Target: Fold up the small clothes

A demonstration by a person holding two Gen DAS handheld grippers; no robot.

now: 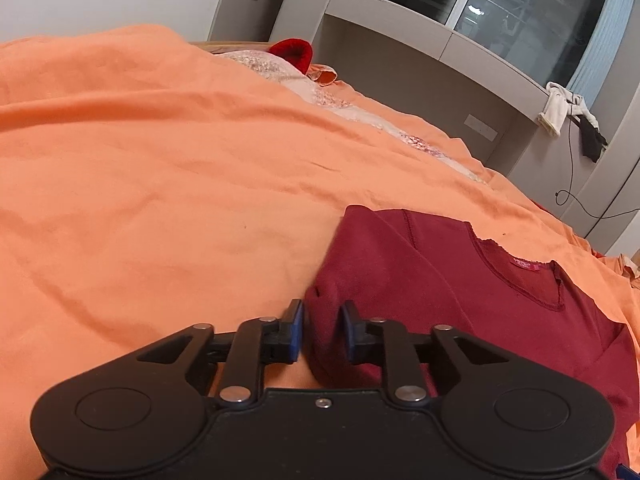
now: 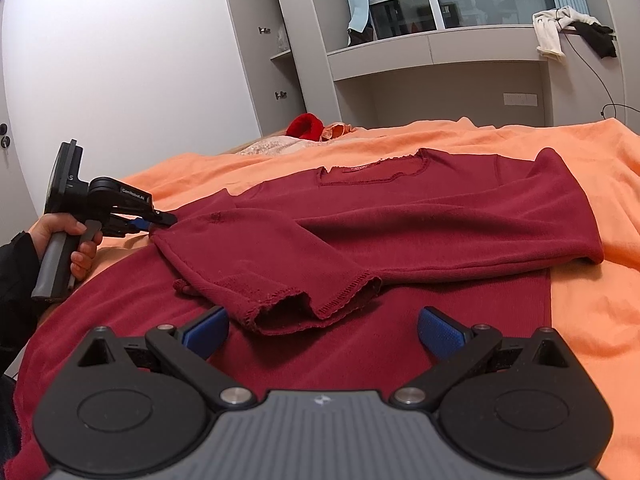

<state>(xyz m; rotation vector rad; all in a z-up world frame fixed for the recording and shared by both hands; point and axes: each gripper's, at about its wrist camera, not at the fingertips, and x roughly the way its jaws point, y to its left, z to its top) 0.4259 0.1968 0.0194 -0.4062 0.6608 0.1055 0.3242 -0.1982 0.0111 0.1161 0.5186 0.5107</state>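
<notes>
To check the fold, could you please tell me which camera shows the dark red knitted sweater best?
The right wrist view: the dark red knitted sweater lies whole on the orange sheet, sleeves folded across. The left wrist view shows only one shoulder and the neckline.

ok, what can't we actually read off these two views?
- Left tool: whether its pads pinch the red top; fold fills the gap in the left wrist view, tool too small in the right.
- Top's hem: cut off by the right tool body, right wrist view.
- Neck label text: too small, both views.
</notes>
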